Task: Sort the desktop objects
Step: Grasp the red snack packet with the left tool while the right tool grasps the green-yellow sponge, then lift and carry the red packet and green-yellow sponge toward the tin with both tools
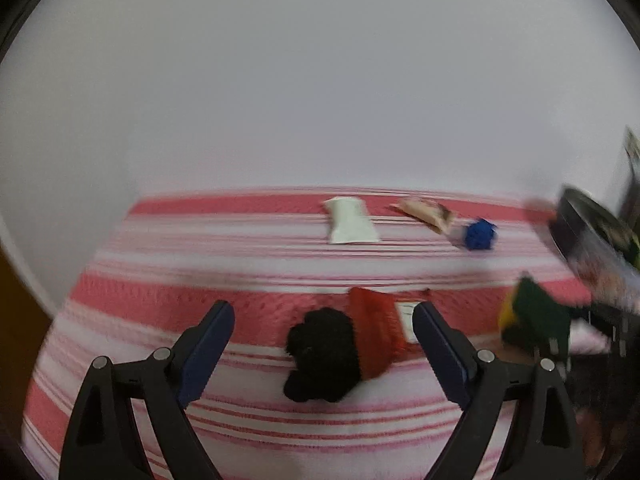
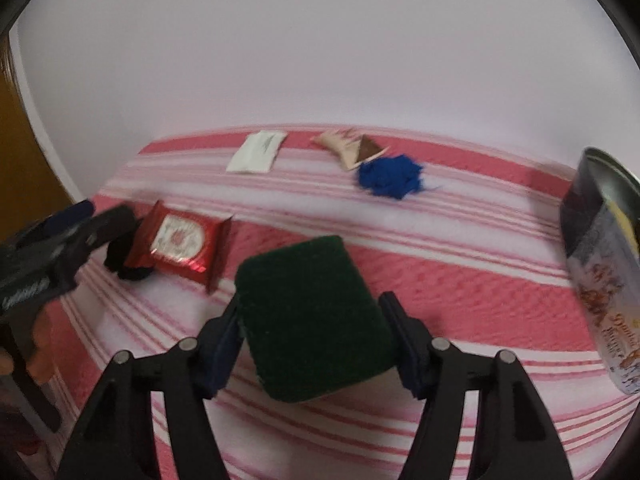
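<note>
Sponge [image 2: 316, 316]: one, pinched by right gripper [image 2: 316, 344]. Three packets, two pompoms; tin [image 2: 600, 264] cut off. Left gripper [image 1: 324, 344] spread, empty.

A cloth [image 1: 260, 276] striped in pink and white lay spread flat across the whole work surface, with broad pink bands set between groups of thin pink lines on white. Its weave looked lightly textured. Its far edge met a plain white wall [image 1: 320, 80], which filled the upper half of both views. At the left edge, beside the wall, stood a brown panel [image 2: 24, 140]; too little showed to tell what it was.
</note>
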The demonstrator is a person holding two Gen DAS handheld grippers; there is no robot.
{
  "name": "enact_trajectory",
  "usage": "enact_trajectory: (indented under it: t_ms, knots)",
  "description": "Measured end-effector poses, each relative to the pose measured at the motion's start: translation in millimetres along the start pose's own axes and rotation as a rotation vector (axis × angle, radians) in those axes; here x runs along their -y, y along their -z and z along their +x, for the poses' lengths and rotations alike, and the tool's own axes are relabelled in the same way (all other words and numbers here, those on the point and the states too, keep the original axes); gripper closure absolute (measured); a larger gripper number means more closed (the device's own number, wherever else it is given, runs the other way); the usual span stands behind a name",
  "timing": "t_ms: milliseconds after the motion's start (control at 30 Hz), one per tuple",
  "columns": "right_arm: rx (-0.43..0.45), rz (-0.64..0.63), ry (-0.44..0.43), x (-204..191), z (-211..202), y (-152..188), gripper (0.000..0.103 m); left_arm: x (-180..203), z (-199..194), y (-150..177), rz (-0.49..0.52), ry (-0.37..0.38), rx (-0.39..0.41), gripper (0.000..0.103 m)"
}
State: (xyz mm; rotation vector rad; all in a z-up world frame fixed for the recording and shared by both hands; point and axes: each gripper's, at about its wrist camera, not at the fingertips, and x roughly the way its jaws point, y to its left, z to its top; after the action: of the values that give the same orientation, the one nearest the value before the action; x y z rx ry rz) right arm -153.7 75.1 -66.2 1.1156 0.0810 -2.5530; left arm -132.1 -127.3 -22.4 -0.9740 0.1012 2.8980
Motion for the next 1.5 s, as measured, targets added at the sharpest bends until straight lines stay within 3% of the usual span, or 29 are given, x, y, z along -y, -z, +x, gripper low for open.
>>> enact_trajectory:
  t_ms: [33,167,267,367,467,533,633,700,733,767,833,933,1067,1200,1300,1500]
  knots:
    - [0.008,0.000,0.018,2.5,-1.7,-0.9,0.036,8.6,-3.1,-1.2,0.067,0.003,0.007,0.011]
    - [0.047,0.040,0.036,13.7,-13.4,-7.3,0.036,57.1,-13.8,1.6,0.523,0.008,0.033,0.011]
    - [0.068,0.061,0.052,19.2,-20.3,-9.0,0.034,74.6,1.5,5.2,0.744,0.079,-0.064,0.011]
    - [0.073,0.086,0.070,27.4,-24.1,-8.3,0.034,78.9,31.1,1.2,0.799,0.122,-0.186,0.011]
    - [0.071,0.130,0.063,36.0,-24.8,-9.2,0.034,77.5,61.0,-1.1,0.799,0.098,-0.258,0.009]
    - [0.068,0.157,0.054,40.6,-27.4,-8.6,0.034,74.4,69.1,-10.0,0.755,0.133,-0.268,0.009]
    - [0.057,0.203,0.025,45.5,-28.3,-7.3,0.034,62.2,88.4,-20.9,0.634,0.160,-0.355,0.012]
    - [0.046,0.240,0.002,50.2,-29.5,-6.0,0.034,52.3,92.9,-23.7,0.559,0.211,-0.377,0.023]
    - [0.040,0.258,-0.009,51.9,-29.5,-5.5,0.034,50.3,92.6,-22.8,0.533,0.246,-0.381,0.037]
    - [0.038,0.274,-0.018,53.1,-29.8,-4.8,0.034,49.2,91.9,-21.8,0.502,0.262,-0.381,0.043]
    - [0.040,0.282,-0.020,54.1,-31.4,-3.6,0.034,52.1,89.1,-19.4,0.480,0.225,-0.360,0.043]
    - [0.054,0.248,0.004,47.1,-33.4,-3.4,0.034,54.9,82.9,-18.7,0.392,0.162,-0.297,0.043]
    - [0.104,0.205,0.056,40.6,-36.8,-3.3,0.034,61.0,62.8,-24.3,0.149,0.122,-0.136,0.043]
    - [0.189,0.172,0.147,37.6,-47.5,-2.2,0.034,85.7,42.8,-22.5,0.024,0.036,0.028,0.043]
    - [0.250,0.137,0.228,33.8,-52.7,-2.0,0.034,93.6,41.0,-17.5,-0.067,-0.003,0.065,0.043]
    - [0.323,0.120,0.293,29.0,-57.9,1.0,0.034,76.5,37.6,-12.4,-0.172,-0.038,0.090,0.043]
